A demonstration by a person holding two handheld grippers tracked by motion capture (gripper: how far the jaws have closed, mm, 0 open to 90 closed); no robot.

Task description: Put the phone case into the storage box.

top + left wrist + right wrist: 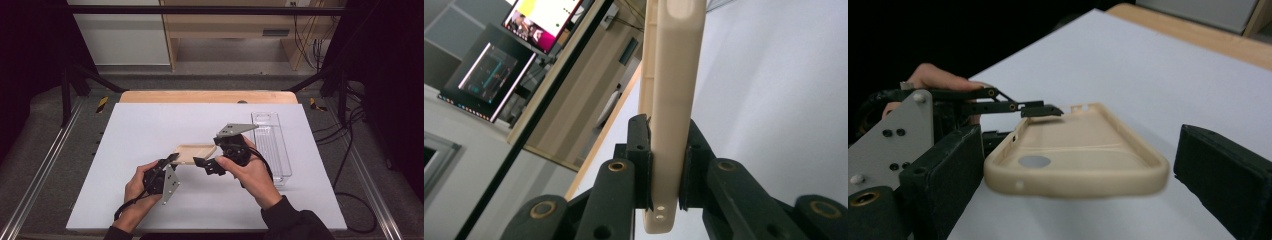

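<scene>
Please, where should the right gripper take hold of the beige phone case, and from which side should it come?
Probably the free short end of the beige phone case, facing the right gripper. The left gripper already clamps the opposite end, holding the case above the white table. The open jaws flank that end, so coming straight on should let the pads close on its two long side walls.

We note a clear plastic tray (272, 142) lying lengthwise at the right edge of the white board (150, 130). Beyond the board's far edge we record a wooden tabletop strip (207, 96); behind that, a wooden cabinet (225, 22).
</scene>
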